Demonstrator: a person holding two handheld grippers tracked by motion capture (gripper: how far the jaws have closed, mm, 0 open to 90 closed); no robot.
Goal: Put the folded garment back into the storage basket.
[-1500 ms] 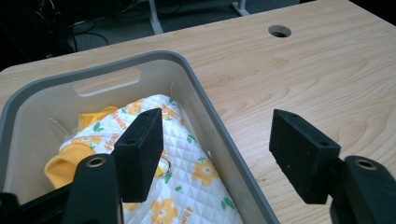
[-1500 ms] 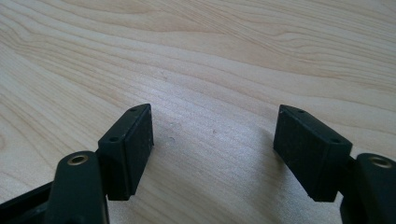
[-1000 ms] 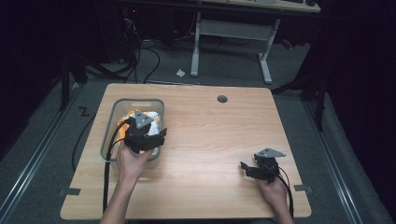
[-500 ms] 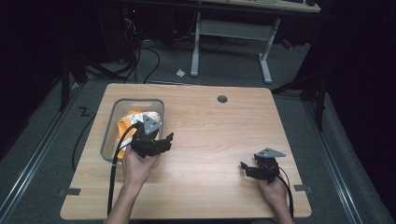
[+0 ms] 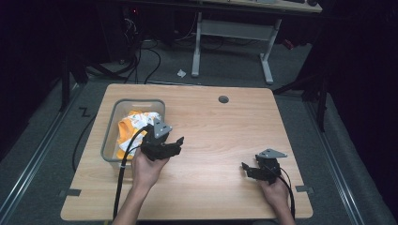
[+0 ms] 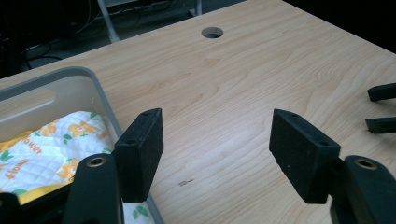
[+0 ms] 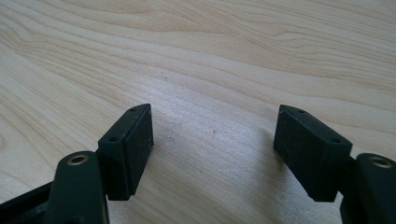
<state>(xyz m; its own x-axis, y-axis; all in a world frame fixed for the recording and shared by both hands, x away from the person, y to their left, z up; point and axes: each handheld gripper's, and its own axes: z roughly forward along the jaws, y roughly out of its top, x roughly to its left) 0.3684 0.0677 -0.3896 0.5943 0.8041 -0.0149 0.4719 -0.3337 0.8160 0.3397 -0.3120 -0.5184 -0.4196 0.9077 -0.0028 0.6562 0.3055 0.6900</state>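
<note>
A grey plastic bin (image 5: 109, 140) stands at the table's left; inside lies a white quilted cloth with orange and yellow print (image 5: 133, 123) (image 6: 46, 151). My left gripper (image 5: 174, 143) (image 6: 215, 149) hovers just right of the bin's rim (image 6: 100, 98), jaws open and empty over bare wood. My right gripper (image 5: 246, 168) (image 7: 215, 149) rests low near the table's front right, open with nothing between its jaws. In the left gripper view the right gripper's fingertips (image 6: 382, 107) poke in at the right edge.
The wooden table (image 5: 211, 136) has a round cable hole (image 5: 223, 99) (image 6: 212, 32) near its far edge. A black cable (image 5: 123, 173) trails from the left gripper off the front edge. Beyond the table stand desk legs (image 5: 197, 44) and floor cables.
My left gripper has moved rightward from above the bin and its cloth to over the bare table beside the bin. The right gripper has stayed put.
</note>
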